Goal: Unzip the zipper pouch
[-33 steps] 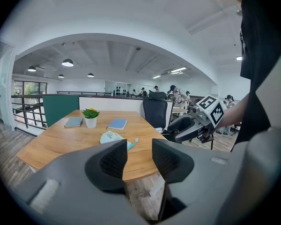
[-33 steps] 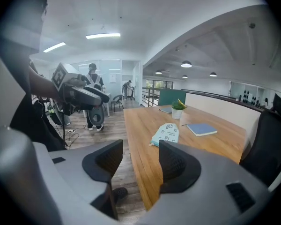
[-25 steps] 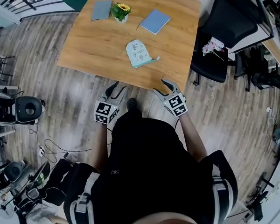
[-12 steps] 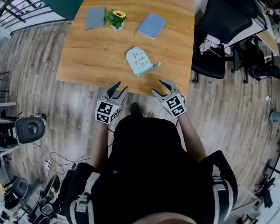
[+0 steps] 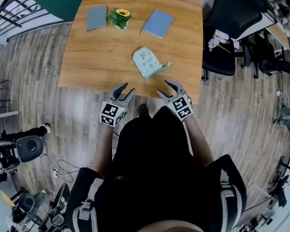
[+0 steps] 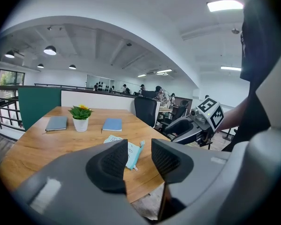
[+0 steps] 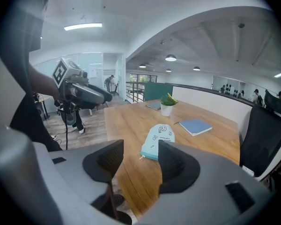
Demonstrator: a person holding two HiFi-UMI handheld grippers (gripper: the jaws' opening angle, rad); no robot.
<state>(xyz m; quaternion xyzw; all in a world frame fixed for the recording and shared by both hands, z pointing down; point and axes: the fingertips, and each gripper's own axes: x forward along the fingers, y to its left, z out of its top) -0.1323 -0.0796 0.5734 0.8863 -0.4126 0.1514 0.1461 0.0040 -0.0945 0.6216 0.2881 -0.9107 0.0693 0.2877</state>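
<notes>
Both empty: left tongs (image 5: 124,90) jaws apart, right tongs (image 5: 164,87) jaws apart, near table (image 5: 96,57) edge; zipper pouch (image 5: 147,62) beyond, untouched.

- The left claw (image 5: 123,89) and right claw (image 5: 164,87) sit at the near edge of the tabletop (image 5: 96,57), jaws apart, with open air between each pair.
- Bare wood runs from that near edge to the zipper pouch (image 5: 146,62), giving a straight path from either claw.
- The left side of the tabletop beside the pouch is bare wood, so a side approach is open.
- The potted plant (image 5: 118,18), grey notebook (image 5: 96,17) and blue notebook (image 5: 158,23) lie beyond the pouch, well apart from it.
- A black chair (image 5: 229,28) stands against the tabletop's right edge and narrows passage there.
</notes>
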